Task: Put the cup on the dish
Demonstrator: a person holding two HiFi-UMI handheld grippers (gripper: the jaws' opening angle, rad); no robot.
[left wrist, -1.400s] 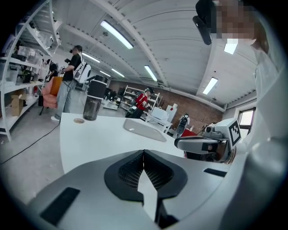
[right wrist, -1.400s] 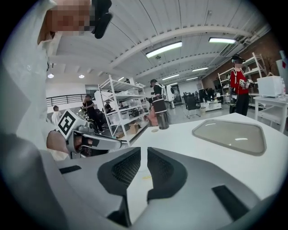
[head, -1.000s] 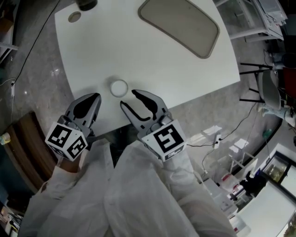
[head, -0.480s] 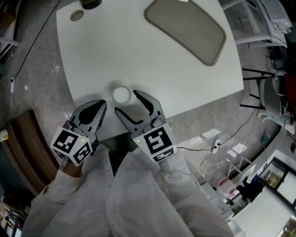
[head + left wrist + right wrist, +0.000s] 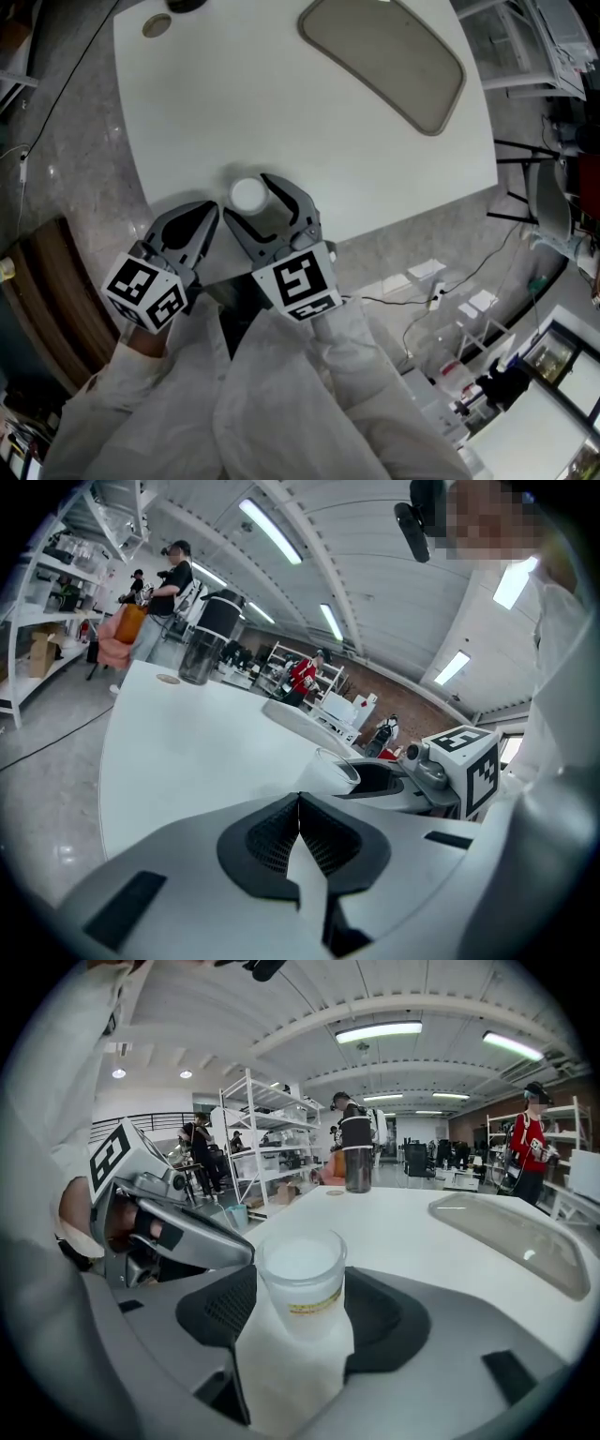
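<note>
The cup [image 5: 247,194] stands upright on the table [image 5: 234,103], close to the table's near edge, a frosted, see-through tumbler with a thin yellow strip on its side. The right gripper [image 5: 253,202] reaches over that near edge, and its jaws stand wide apart with the cup between them. The right gripper view shows a pad on each side of the cup; a slim gap shows at the left pad, and the right pad sits just beside the wall, so no firm squeeze is visible. These jaws have just been opening.

A second ago the cup stood outside the jaws, just off the left jaw's tip. Half a second ago the tips were level with it. Now the cup sits well inside the opening. The cup itself keeps its spot near the table's near edge.

The left gripper [image 5: 208,211] hovers at the table's near edge, just beside the right one, with its jaws closed together and nothing in them. It has edged in slightly toward the table since the first picture.

The dish [image 5: 384,58], a shallow grey-beige tray, lies empty on the table's far right part, well apart from the cup. A dark flask [image 5: 357,1166] and a small round disc [image 5: 156,26] sit at the table's far left corner.
</note>
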